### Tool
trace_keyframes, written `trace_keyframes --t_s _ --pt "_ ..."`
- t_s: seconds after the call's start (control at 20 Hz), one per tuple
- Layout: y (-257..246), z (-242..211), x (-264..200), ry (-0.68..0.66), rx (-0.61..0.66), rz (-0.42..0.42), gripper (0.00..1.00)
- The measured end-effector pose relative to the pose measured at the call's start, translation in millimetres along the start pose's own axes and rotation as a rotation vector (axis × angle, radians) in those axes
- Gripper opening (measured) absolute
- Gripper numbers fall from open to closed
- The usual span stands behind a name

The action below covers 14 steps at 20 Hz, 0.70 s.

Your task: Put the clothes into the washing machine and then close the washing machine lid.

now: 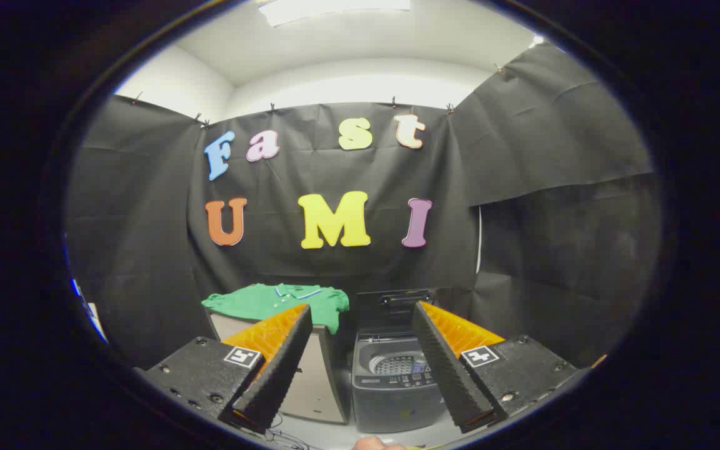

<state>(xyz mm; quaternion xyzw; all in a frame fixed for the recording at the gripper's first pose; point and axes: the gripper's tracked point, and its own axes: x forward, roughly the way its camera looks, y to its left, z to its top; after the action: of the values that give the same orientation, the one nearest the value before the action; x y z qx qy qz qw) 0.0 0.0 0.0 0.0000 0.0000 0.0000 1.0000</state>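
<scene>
Black cloth lining booth. Tool (360, 362) hanging back with fingers spread, holding nothing, lining up approach. Green shirt (279, 302) lying on pale surface (316, 381) beside washing machine (394, 387), lid (397, 304) standing open, ready for loading.

Tool-mounted fisheye (363, 362) — facing forward, washer (391, 381) well ahead.

shirt (279, 301): soft knit cloth, matt, lying in loose folds
washing machine (391, 384): smooth plastic body, slight sheen
drum (400, 364): perforated metal, shiny
lid (397, 307): dark, smooth, plastic by its look
cabinet (316, 381): flat smooth panel, matt; material unclear
hand-held gripper (360, 362): fingers set wide apart, nothing between them; inner faces ribbed and rough, housing matt with a fine grain
booth wall: thin cloth, matt, creased
</scene>
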Motion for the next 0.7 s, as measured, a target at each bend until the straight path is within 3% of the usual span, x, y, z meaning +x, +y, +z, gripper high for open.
trace_keyframes --t_s 0.7 --pt "8 18 28 0.035 0.013 0.046 1.00"
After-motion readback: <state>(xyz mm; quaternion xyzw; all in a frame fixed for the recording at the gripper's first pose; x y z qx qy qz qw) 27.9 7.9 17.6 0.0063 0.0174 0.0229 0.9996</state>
